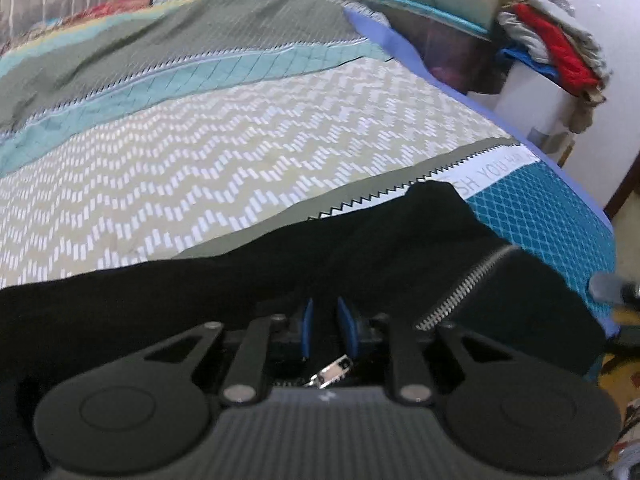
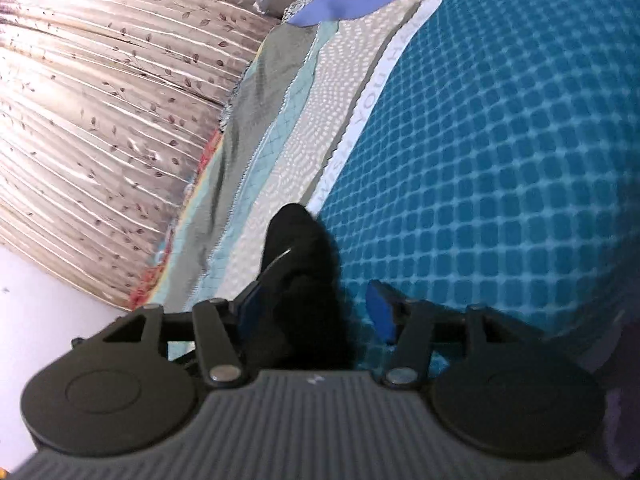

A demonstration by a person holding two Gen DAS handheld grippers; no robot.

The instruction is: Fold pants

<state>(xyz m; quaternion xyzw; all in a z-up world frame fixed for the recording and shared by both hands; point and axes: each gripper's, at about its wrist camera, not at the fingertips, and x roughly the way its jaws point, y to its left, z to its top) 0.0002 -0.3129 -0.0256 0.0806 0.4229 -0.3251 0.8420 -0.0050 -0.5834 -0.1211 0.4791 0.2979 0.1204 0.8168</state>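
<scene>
On the patchwork bedspread, our left gripper pinches the black zippered pants, blue pads nearly together. Our right gripper stands wide apart around a bunched black fold; we should close firmly before lifting evenly.

Left wrist view low and close over the pants, facing forward across the bedspread, right wrist view rolled sideways, close above the same bedspread, sharing its lettered white strip
</scene>
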